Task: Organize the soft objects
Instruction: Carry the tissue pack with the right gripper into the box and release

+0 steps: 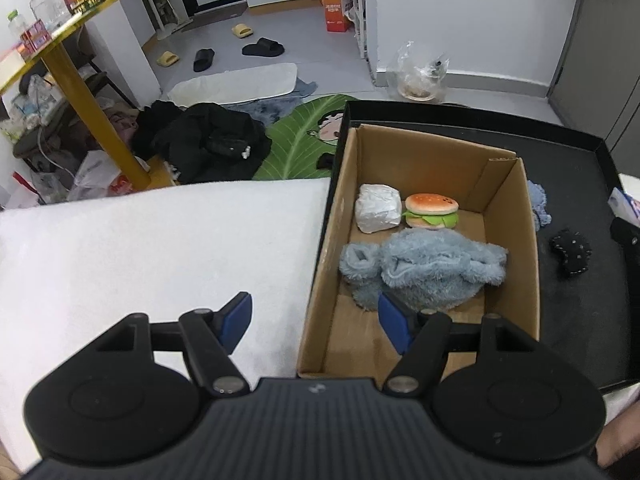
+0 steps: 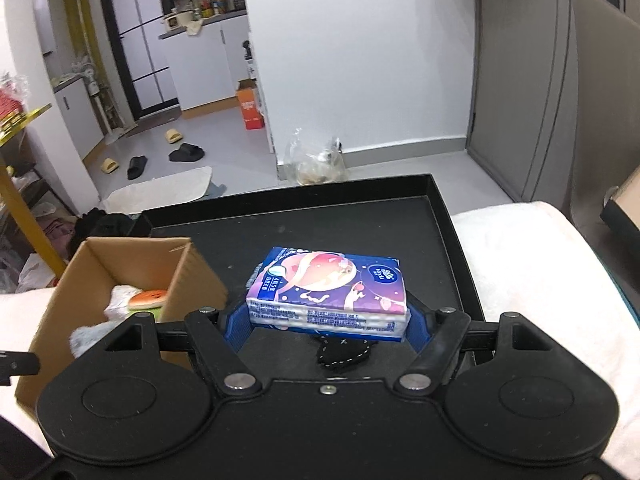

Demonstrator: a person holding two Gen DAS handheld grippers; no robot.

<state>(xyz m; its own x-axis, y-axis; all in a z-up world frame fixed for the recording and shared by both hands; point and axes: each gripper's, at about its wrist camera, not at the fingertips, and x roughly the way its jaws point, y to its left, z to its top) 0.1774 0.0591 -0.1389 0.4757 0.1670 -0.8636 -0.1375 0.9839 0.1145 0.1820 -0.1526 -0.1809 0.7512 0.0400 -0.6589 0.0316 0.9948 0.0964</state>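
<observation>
A cardboard box [image 1: 340, 216] stands in a black tray [image 1: 580, 208] and holds a fluffy blue plush [image 1: 424, 268], a burger toy [image 1: 432, 210] and a white packet [image 1: 378, 208]. My left gripper [image 1: 316, 320] hangs open over the box's near left wall, nothing between its fingers. In the right wrist view my right gripper [image 2: 328, 324] is shut on a blue tissue pack [image 2: 328, 284], lifted above the tray [image 2: 452, 240], right of the box [image 2: 188, 280]. A black stitched soft item [image 2: 340, 354] lies on the tray under the pack. It also shows in the left view as a black item [image 1: 570, 254].
A small blue cloth [image 1: 540, 208] lies on the tray behind the box. White padding [image 1: 160, 248] covers the surface left of the tray and also right of it [image 2: 540, 248]. On the floor beyond are dark clothes [image 1: 208, 144], a green mat, slippers and a yellow-legged table [image 1: 80, 92].
</observation>
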